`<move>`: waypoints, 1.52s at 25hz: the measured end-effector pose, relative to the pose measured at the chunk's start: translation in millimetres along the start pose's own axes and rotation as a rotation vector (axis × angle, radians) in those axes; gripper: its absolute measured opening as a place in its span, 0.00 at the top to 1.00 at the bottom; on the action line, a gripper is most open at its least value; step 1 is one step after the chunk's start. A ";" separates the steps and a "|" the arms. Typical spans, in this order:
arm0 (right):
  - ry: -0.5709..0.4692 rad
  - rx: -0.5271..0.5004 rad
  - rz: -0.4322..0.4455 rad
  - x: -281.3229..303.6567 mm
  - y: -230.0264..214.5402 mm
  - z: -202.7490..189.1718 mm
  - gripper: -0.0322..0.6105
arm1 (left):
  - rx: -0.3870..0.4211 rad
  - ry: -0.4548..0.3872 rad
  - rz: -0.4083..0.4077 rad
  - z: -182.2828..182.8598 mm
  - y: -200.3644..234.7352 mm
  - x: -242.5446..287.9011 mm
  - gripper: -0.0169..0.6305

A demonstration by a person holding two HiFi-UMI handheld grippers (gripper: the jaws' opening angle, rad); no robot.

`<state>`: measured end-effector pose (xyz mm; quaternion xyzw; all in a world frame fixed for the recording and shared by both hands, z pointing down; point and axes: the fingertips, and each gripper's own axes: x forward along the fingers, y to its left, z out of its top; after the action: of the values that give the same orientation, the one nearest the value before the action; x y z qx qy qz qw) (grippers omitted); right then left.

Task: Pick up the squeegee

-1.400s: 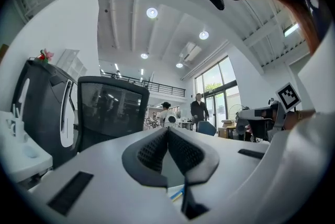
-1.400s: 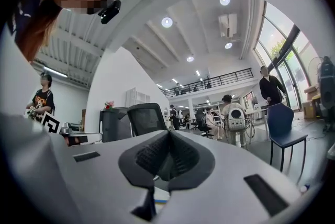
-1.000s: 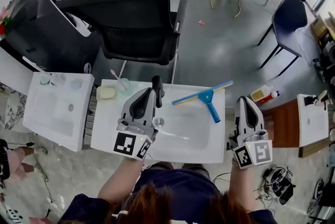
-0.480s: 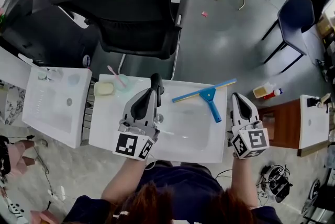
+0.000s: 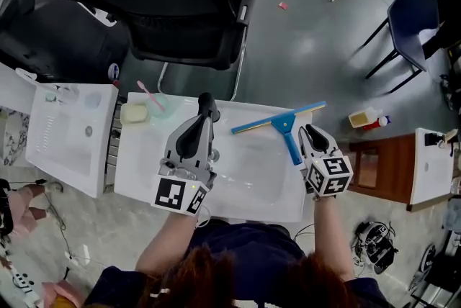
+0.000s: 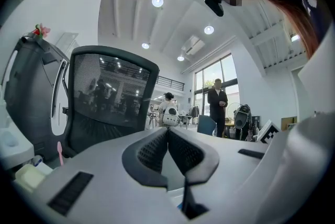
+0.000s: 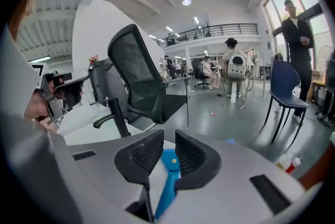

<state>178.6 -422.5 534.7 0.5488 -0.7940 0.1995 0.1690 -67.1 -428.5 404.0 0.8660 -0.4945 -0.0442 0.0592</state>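
The squeegee [image 5: 279, 124] has a blue handle and a yellow-edged blade, and it lies on the back right rim of the white basin [image 5: 144, 177]. My right gripper [image 5: 310, 132] hangs tilted down just over the right side of the handle. In the right gripper view the blue handle [image 7: 168, 176] shows in the gap under the jaws; they are opening and the pads [image 7: 144, 155] do not press on it. My left gripper [image 5: 202, 119] hovers level over the basin behind the black faucet [image 5: 205, 103], its jaws [image 6: 167, 136] shut with nothing in them.
A soap bar [image 5: 134, 113] and a cup with a pink toothbrush [image 5: 155, 103] sit at the basin's back left. A black office chair [image 5: 166, 4] stands behind it. A second white basin [image 5: 65, 134] is at the left, a wooden stand [image 5: 389, 170] at the right.
My right gripper has come down and forward from the basin's right edge onto the squeegee handle, and its jaws have parted. My left gripper has sunk a little.
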 end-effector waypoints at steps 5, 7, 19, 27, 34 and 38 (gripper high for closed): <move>0.108 0.007 0.010 28.4 -3.3 -38.1 0.77 | 0.001 0.029 -0.013 -14.0 0.5 10.2 0.94; 0.149 0.007 0.003 36.7 -5.2 -53.2 0.75 | 0.000 0.041 -0.020 -20.2 -1.2 13.1 0.94; 0.438 -0.057 -0.004 69.3 -12.8 -125.6 0.60 | -0.015 0.095 -0.057 -47.5 -14.1 29.1 0.94; 0.533 -0.071 -0.011 70.9 -15.8 -141.0 0.66 | -0.011 0.100 -0.046 -50.0 -14.1 29.8 0.94; 0.506 0.005 0.012 69.6 -15.8 -136.6 0.71 | -0.007 0.095 -0.037 -46.8 -12.4 26.6 0.94; 0.428 0.052 0.021 63.0 -16.2 -124.9 0.71 | -0.002 0.086 -0.024 -42.0 -10.2 23.1 0.94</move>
<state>178.6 -415.5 675.4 0.4899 -0.7402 0.3338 0.3173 -41.0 -440.8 443.6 0.8729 -0.4812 -0.0081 0.0807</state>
